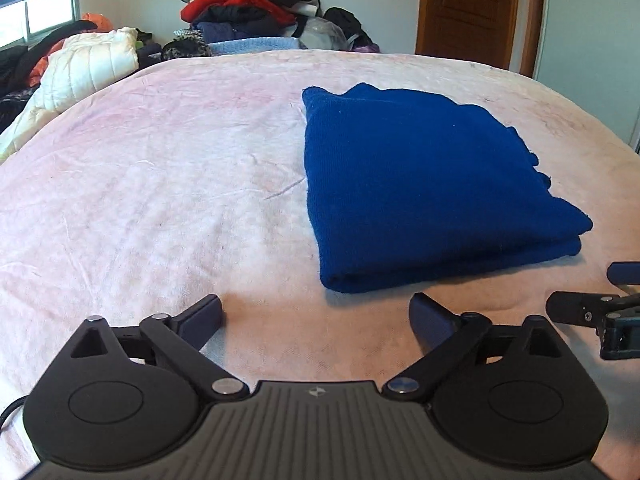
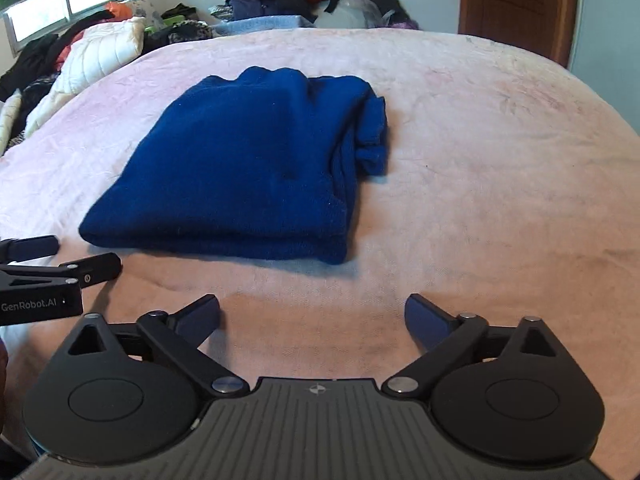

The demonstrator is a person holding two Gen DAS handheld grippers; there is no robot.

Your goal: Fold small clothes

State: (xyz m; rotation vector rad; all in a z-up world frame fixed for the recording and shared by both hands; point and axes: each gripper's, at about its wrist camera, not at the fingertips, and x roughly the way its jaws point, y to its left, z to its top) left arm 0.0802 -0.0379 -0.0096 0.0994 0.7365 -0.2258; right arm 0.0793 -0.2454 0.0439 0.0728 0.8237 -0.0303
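A dark blue knit garment (image 1: 424, 184) lies folded into a thick rectangle on the pink blanket (image 1: 160, 184). It also shows in the right wrist view (image 2: 248, 168). My left gripper (image 1: 316, 316) is open and empty, a little short of the garment's near fold and to its left. My right gripper (image 2: 312, 316) is open and empty, just short of the garment's near right corner. Each gripper shows at the edge of the other's view: the right gripper (image 1: 592, 292) and the left gripper (image 2: 72, 256), both open.
A white quilted jacket (image 1: 84, 68) and dark clothes lie at the bed's far left. A pile of red, black and blue clothes (image 1: 248, 12) stands behind the bed. A brown door (image 1: 468, 8) is at the back right.
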